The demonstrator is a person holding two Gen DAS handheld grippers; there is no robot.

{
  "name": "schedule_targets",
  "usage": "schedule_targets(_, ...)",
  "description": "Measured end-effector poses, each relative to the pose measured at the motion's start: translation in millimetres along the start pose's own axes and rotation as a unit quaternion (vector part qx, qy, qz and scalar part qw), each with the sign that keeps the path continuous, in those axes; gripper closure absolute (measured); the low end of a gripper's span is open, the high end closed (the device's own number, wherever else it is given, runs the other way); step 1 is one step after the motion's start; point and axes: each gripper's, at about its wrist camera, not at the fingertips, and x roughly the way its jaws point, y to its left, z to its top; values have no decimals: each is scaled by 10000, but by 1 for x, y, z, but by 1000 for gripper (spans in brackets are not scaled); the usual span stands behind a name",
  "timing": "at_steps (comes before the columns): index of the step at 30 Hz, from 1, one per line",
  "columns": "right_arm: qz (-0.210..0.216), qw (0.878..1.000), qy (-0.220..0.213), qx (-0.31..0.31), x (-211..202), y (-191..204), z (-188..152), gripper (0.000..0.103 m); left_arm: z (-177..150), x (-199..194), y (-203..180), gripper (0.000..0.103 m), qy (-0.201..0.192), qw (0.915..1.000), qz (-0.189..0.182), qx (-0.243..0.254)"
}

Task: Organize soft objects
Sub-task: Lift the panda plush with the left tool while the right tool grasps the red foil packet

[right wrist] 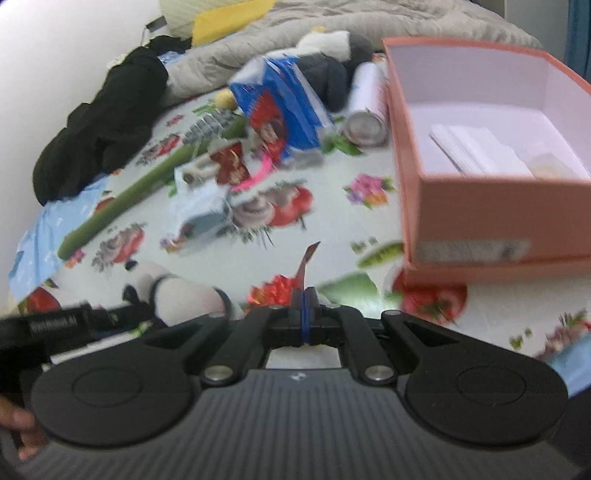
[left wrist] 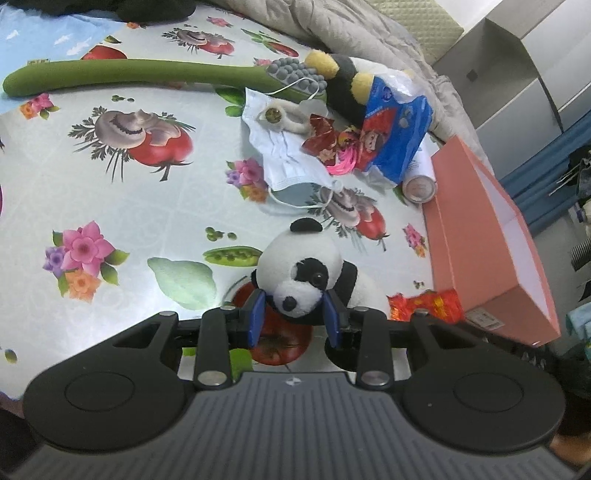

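A black and white panda plush (left wrist: 306,273) lies on the flowered tablecloth. My left gripper (left wrist: 293,314) has its blue fingers on either side of the panda's snout, closed against it. The panda also shows in the right wrist view (right wrist: 173,291), at lower left. My right gripper (right wrist: 304,299) is shut on a thin red wrapper (right wrist: 304,266) that sticks up from its fingertips. A second plush, black, white and yellow (left wrist: 347,81), lies at the back beside a pile of wrappers. An open pink box (right wrist: 480,155) stands to the right.
A long green massage stick (left wrist: 129,75) lies across the back. A face mask (left wrist: 288,158), a blue snack bag (left wrist: 395,125), a white can (left wrist: 419,184) and red wrappers (left wrist: 428,302) lie near the box (left wrist: 487,251). A grey quilt (left wrist: 351,26) and black cloth (right wrist: 99,118) are behind.
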Motion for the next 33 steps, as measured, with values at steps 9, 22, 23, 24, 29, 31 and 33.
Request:
schedule_targets(9, 78, 9999, 102, 94, -7, -20, -17, 89, -1, -3, 5, 51, -172, 9996, 184, -109)
schedule_targets(22, 224, 9949, -172, -964, -1, -6, -23, 49, -21, -41, -12, 45, -647, 9969, 65, -453)
schedule_targets(23, 237, 9945, -113, -1013, 4, -3, -24, 49, -23, -41, -15, 45, -626, 9970, 36, -452)
schedule_targets(24, 258, 9940, -75, -1057, 9, -1, -25, 49, -24, -39, -18, 45, -590, 9972, -6, -450)
schedule_targets(29, 305, 9923, -75, -1195, 23, 6, -31, 49, -32, -28, -28, 45, -410, 9977, -111, -522)
schedule_targets(31, 240, 9922, -57, -1224, 28, 7, -33, 50, -35, -23, -31, 45, -364, 9975, -147, -585)
schedule_targets(33, 259, 9917, -85, -1257, 30, 7, -34, 52, -35, -19, -33, 45, -336, 9975, -136, -602)
